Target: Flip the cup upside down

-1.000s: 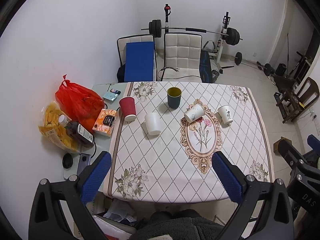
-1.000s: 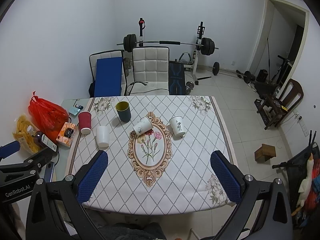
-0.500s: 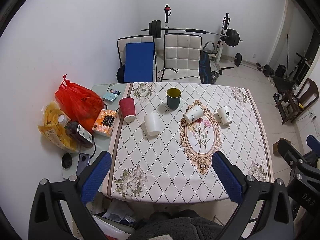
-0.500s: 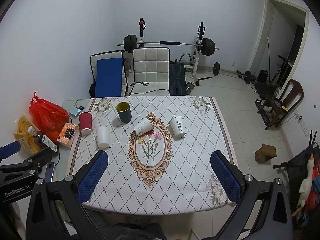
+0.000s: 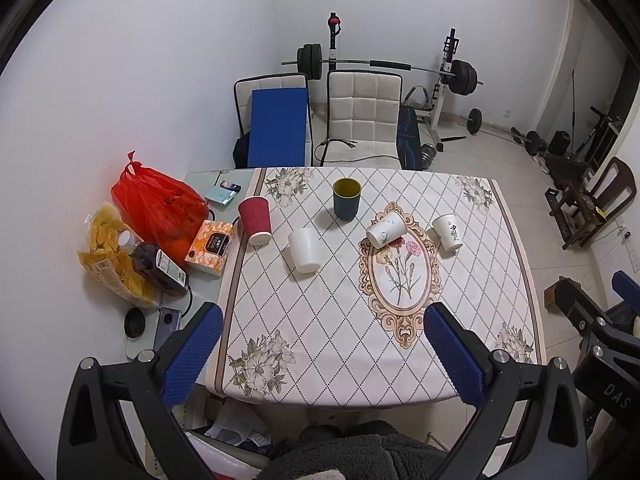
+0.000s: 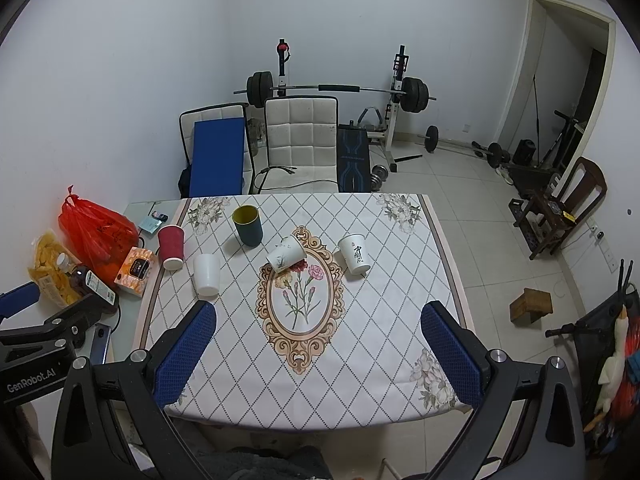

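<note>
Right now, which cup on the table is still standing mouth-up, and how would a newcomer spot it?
Start at the table with the diamond-patterned cloth and look toward its far edge, nearest the white chair. There stands the dark green cup. Its yellow inside shows through its open mouth, while the red cup and the white ones around it stand inverted or tipped.

five cups (image 5: 346, 199), two chairs (image 5: 362, 114)
</note>
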